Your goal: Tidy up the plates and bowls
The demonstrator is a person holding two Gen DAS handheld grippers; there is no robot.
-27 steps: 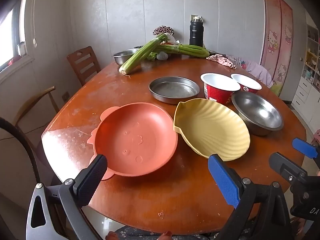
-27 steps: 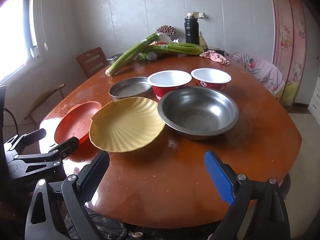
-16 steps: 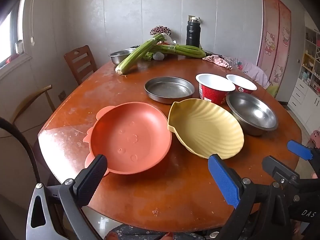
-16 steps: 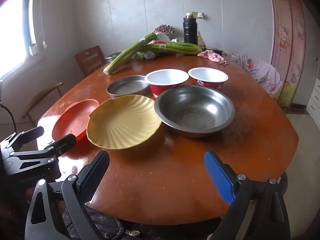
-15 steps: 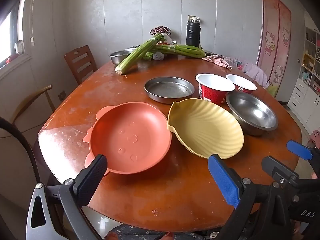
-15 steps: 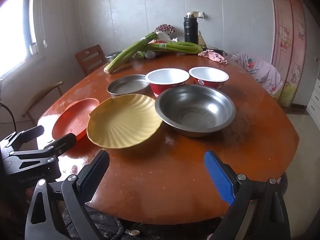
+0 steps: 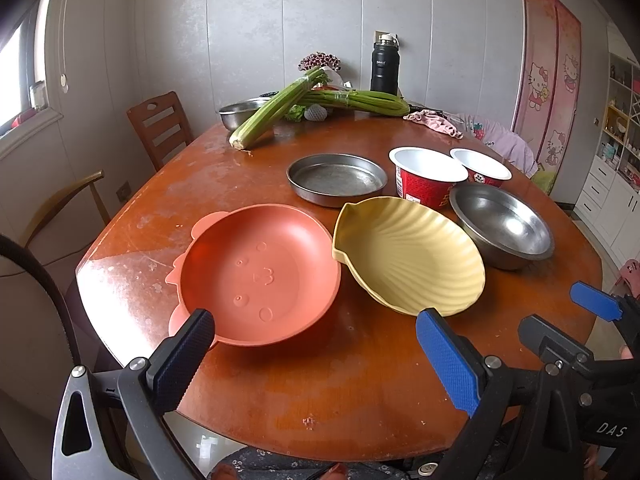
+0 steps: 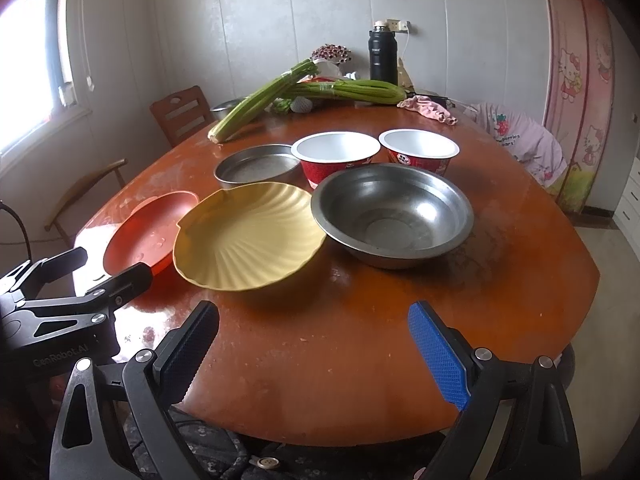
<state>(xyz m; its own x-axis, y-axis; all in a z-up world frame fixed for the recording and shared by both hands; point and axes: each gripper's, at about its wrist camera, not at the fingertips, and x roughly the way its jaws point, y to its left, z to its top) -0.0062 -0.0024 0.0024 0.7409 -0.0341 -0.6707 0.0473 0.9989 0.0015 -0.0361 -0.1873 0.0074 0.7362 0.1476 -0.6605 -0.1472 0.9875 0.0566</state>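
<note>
On the round wooden surface (image 7: 360, 392), nothing stacked yet: orange plate (image 7: 260, 276), yellow shell plate (image 7: 408, 256) just beside it, steel bowl (image 8: 392, 212), steel pan (image 7: 336, 178), two red cups behind. Risk judged: rims crowded, neighbours easily nudged. Left gripper (image 7: 316, 356) and right gripper (image 8: 316, 352) held angled downward, fully spread, empty.

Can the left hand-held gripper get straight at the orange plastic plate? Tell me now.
Probably yes. The left hand-held gripper is open, empty and angled down at the orange plastic plate, whose near rim faces it with nothing between; the yellow shell-shaped dish sits beside it.
</note>
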